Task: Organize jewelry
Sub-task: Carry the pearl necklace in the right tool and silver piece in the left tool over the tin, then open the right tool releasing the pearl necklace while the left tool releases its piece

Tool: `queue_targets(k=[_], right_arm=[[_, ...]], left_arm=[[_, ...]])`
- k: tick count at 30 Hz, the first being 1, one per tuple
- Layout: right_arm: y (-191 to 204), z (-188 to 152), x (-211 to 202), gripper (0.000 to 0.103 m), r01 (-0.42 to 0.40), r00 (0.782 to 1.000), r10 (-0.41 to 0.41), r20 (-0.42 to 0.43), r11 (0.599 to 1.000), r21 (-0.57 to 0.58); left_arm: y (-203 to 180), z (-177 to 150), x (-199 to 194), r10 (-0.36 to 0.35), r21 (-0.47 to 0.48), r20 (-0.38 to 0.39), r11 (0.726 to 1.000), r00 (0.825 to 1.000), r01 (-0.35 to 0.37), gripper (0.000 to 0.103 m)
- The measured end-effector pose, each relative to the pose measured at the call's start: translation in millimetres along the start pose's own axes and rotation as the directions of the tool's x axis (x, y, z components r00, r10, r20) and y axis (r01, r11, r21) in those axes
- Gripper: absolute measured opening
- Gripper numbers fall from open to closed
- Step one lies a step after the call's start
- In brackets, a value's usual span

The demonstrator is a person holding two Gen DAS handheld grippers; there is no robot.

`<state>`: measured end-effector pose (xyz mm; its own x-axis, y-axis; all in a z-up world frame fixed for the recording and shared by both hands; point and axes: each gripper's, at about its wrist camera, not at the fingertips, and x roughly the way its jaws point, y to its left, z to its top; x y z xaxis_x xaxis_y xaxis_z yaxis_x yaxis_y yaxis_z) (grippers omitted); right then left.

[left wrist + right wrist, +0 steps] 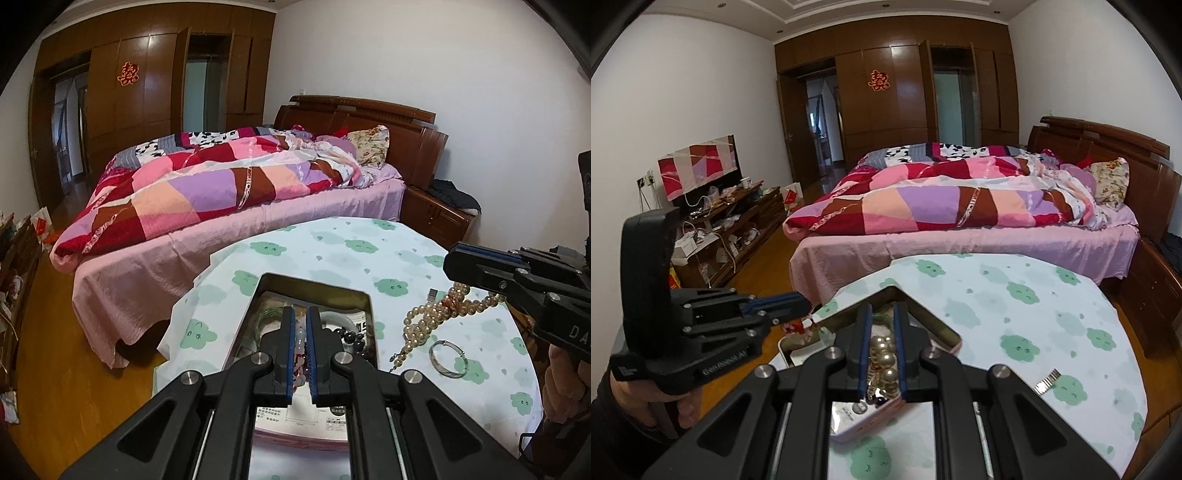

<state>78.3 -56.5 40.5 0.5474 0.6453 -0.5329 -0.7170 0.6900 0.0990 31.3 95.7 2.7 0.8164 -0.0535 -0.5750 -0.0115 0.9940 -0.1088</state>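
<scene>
- Two grippers over a round table (332, 243) covered in a cloud-print cloth, beside a bed (229, 192).
- Left gripper (299, 317): jaws nearly closed, pinching a red-and-white beaded piece (300, 363), held above an open metal tin (364, 295).
- Inside that tin: a pale green bangle (267, 317) and a dark bead bracelet (352, 338).
- Right gripper (882, 317): jaws clamped on a pearl necklace (884, 363); in the left wrist view, pearl strands (432, 317) hanging from the jaws down onto the cloth, right of the tin.
- Silver bangle (447, 358) flat on the cloth, just beside the lower end of the pearls.
- Small silver strip (1047, 382) on the cloth, well right of the tin.
- From the right wrist view, left gripper (798, 301) at the tin's left edge, red beads (798, 326) dangling under its tips.
</scene>
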Motion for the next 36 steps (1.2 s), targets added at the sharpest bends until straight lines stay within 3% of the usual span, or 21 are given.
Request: queue_targets(k=[23, 36], right_arm=[[20.7, -0.4, 40.2, 0.014, -0.036, 0.997, 0.035, -0.064, 0.999, -0.006], [10.9, -22.6, 67.6, 0.014, -0.035, 0.989, 0.042, -0.140, 0.998, 0.052]], left_arm=[[15.1, -8.1, 20.3, -0.008, -0.039, -0.039, 0.999, 0.999, 0.007, 0.005], [22.2, -23.7, 46.8, -0.019, -0.065, -0.104, 0.998, 0.994, 0.012, 0.005]])
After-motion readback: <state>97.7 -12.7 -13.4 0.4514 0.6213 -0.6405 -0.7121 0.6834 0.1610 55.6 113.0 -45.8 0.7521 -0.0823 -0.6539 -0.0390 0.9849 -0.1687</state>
